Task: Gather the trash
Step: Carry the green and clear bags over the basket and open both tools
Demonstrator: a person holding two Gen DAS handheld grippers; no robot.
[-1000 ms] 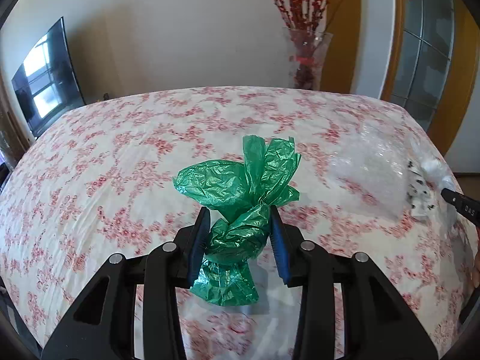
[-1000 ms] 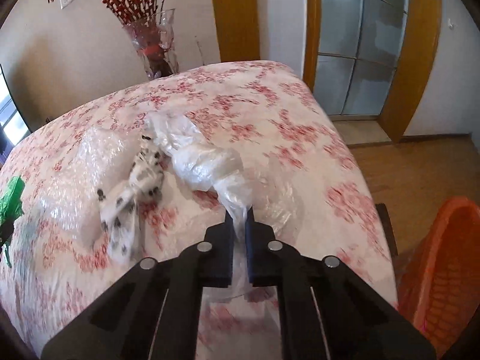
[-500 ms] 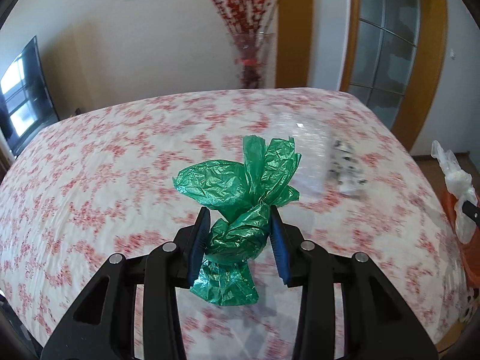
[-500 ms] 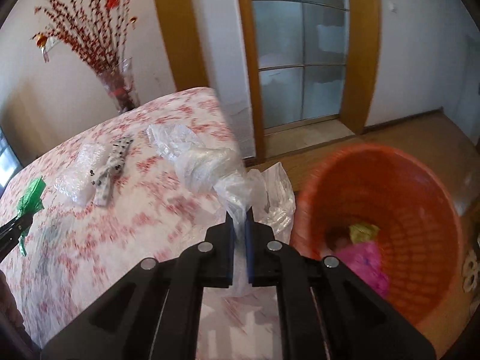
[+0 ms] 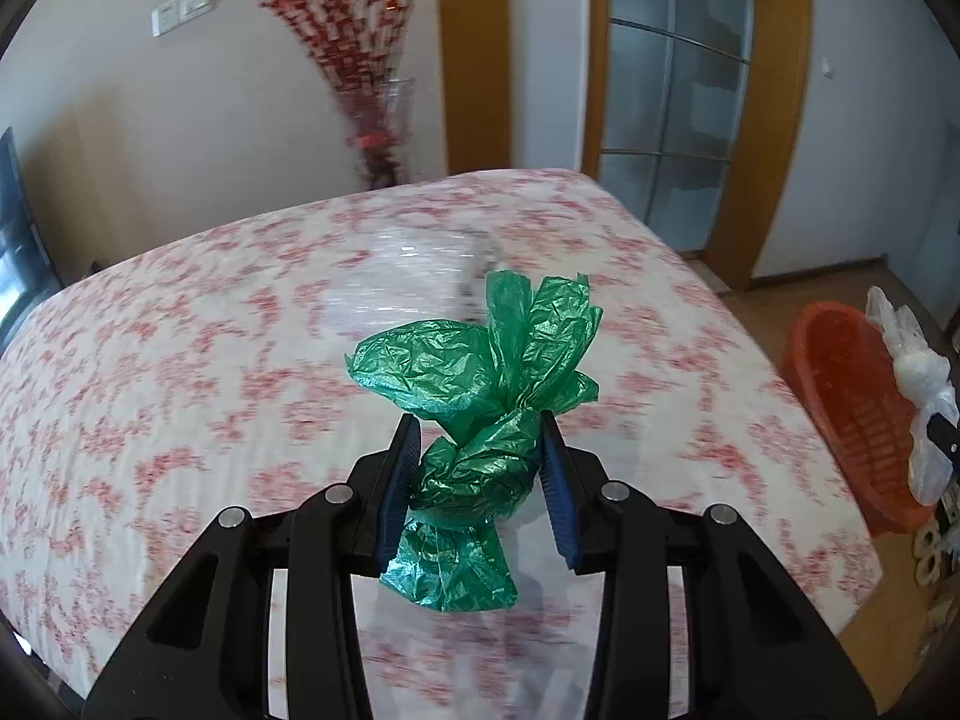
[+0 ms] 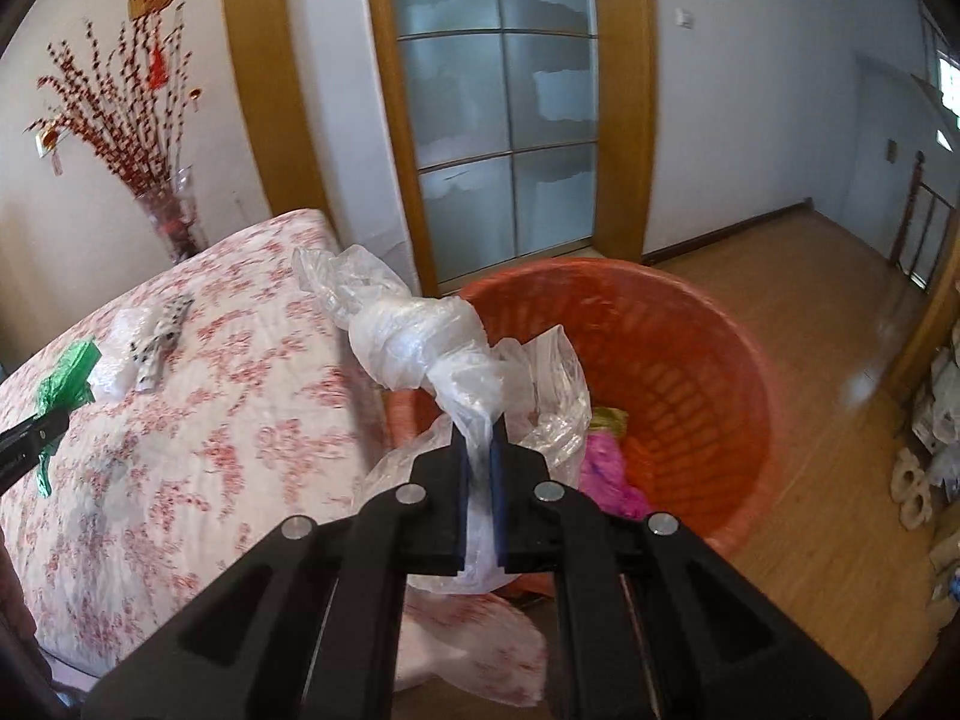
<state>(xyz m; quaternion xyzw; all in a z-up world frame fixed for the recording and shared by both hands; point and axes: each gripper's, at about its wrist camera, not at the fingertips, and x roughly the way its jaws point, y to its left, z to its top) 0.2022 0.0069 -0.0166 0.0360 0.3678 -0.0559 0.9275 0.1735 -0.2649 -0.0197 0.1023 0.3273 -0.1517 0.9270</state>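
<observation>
**2 grippers, 2 bags of trash, 1 basket**

The left gripper [image 5: 477, 450], angled downward over a table under a red-and-white floral cloth [image 5: 180, 408], has its 2 blue-padded fingers [image 5: 399, 480] clenched on the sides of 1 crumpled green plastic bag [image 5: 480, 384]. The bag's knotted middle is pinched between the pads, its loose ends fanning above and below them, clear of the cloth.

The right gripper [image 6: 480, 450], also tilted downward, reaches past the table's edge; its fingers are pressed nearly together on the thin tail of 1 knotted clear plastic bag [image 6: 414, 342]. The knot stands just beyond the fingertips, in front of the near rim of 1 orange plastic basket [image 6: 708, 372] on the wooden floor [image 6: 810, 312] beside the table. Inside the basket lie 1 pink item [image 6: 609, 468] and 1 yellowish scrap [image 6: 609, 418].

On the cloth, 2 pieces remain side by side: 1 clear bubble-like wrap [image 6: 123, 333] and 1 white wrapper with black spots [image 6: 159, 342]; in the left wrist view they are blurred.

Behind the table stand 1 glass vase of red-berried branches [image 6: 171, 222] and a wood-framed door with frosted glass panes [image 6: 498, 102]. In the right wrist view, the left gripper's tip and its green bag show at the left edge.
</observation>
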